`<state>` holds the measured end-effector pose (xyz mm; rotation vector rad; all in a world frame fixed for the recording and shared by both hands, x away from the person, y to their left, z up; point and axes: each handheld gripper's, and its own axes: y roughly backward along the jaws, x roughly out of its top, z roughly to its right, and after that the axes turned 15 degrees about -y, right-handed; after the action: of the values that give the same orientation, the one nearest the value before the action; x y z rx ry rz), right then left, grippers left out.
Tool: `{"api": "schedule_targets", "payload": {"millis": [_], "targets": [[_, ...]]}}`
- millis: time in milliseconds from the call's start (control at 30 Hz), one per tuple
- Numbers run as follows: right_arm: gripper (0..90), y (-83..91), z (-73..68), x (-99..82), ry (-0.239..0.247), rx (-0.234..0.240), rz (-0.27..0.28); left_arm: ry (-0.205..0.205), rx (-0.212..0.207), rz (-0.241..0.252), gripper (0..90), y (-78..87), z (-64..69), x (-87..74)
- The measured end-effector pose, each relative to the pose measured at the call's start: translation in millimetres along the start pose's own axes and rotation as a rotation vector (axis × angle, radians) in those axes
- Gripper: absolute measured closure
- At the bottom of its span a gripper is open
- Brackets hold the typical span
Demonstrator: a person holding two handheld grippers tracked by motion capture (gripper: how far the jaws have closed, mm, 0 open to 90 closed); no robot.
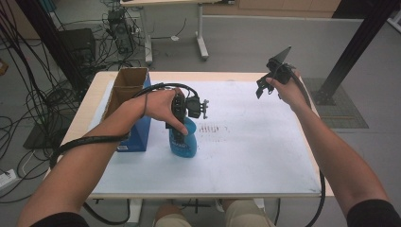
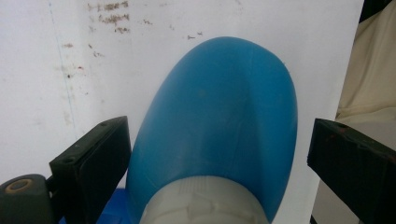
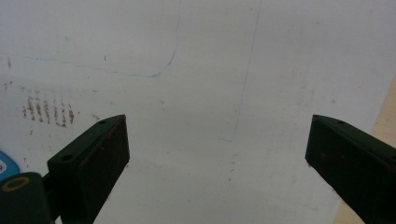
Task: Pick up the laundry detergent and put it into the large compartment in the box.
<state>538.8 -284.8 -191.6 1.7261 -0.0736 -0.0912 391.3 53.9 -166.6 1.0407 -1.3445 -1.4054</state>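
A blue bottle (image 1: 185, 145) with a pale grey neck stands upright on the white table sheet (image 1: 246, 151), left of the middle. My left gripper (image 1: 178, 134) comes down over it from above. In the left gripper view the bottle (image 2: 219, 116) sits between the two black jaws of my left gripper (image 2: 217, 140). The left jaw is close against the bottle's side and a gap shows at the right jaw, so the gripper is open. My right gripper (image 1: 261, 91) hangs above the far right of the table. It is open (image 3: 217, 140) with bare sheet between its jaws.
An open-topped blue cardboard box (image 1: 134, 113) stands just left of the bottle, under my left forearm. Brown smudges (image 1: 210, 127) mark the sheet beside the bottle. Cables cover the floor at the left, and another table's legs (image 1: 202, 45) stand beyond the far edge.
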Motion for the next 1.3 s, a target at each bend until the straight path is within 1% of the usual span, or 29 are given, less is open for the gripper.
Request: {"api": "schedule_targets", "payload": {"millis": [67,133,467,1300], "targets": [[6.4,0.3,0.1,0.0,-0.001,0.001,0.000,0.002,0.007,0.002,7.0,0.0,1.1,-0.4],[6.4,0.4,0.4,-0.1,0.001,0.001,0.000,-0.005,0.010,0.002,7.2,0.3,1.8,-0.3],[6.4,1.6,0.5,-0.6,0.003,0.003,0.002,-0.013,0.010,-0.006,7.3,0.7,3.4,1.5],[6.4,0.2,-2.5,0.9,0.008,-0.002,-0.006,-0.008,0.010,0.001,7.3,2.4,4.3,-1.6]]}}
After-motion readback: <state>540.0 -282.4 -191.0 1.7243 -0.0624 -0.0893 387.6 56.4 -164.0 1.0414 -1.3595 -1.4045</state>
